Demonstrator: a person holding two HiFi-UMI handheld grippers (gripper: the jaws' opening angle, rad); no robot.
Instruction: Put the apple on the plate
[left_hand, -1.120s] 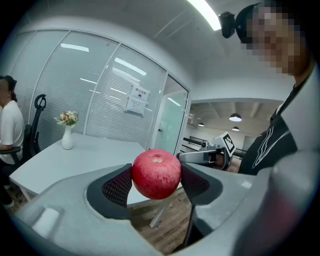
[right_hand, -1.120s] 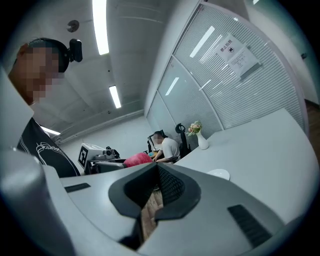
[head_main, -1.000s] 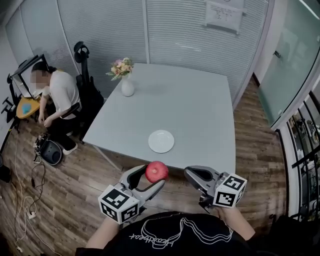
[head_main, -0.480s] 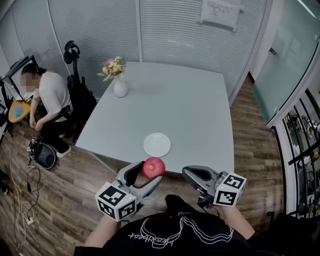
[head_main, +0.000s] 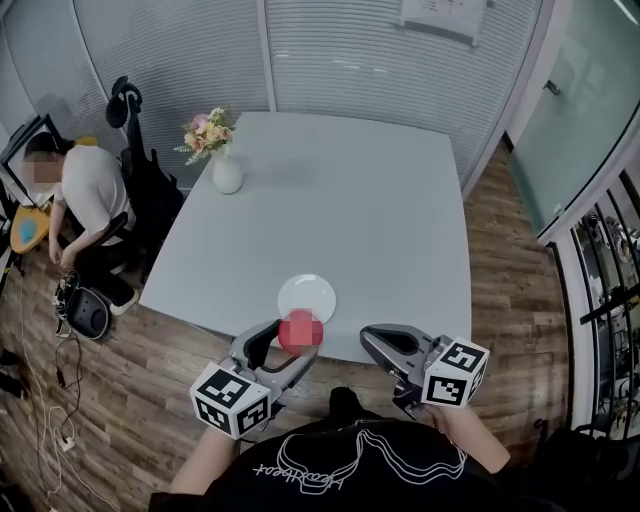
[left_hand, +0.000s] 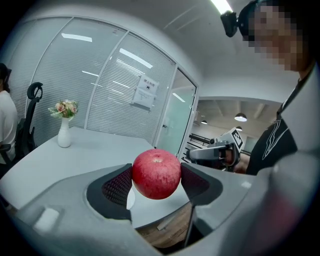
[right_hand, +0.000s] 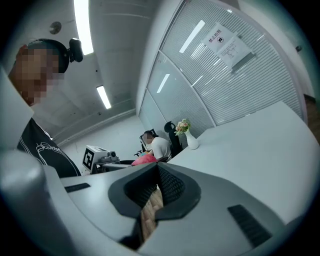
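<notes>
Grey table (head_main: 380, 190) has the plate (head_main: 310, 292) near its front edge, nothing on it. Left gripper (left_hand: 156, 179) is clamped on the apple (head_main: 300, 331), held in the air just short of the plate. Right gripper (head_main: 375, 340) is closed and empty. Remaining: carry over, lower, release.

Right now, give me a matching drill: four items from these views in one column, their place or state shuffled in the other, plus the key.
Column 1
1. apple
2. plate
3. vase of flowers
4. right gripper

Column 2
A. jaws together, nothing between them
B. stands near the far left corner of the table
C. clamped in the left gripper
D. lies flat by the table's near edge

Pairs: 1-C, 2-D, 3-B, 4-A
</notes>
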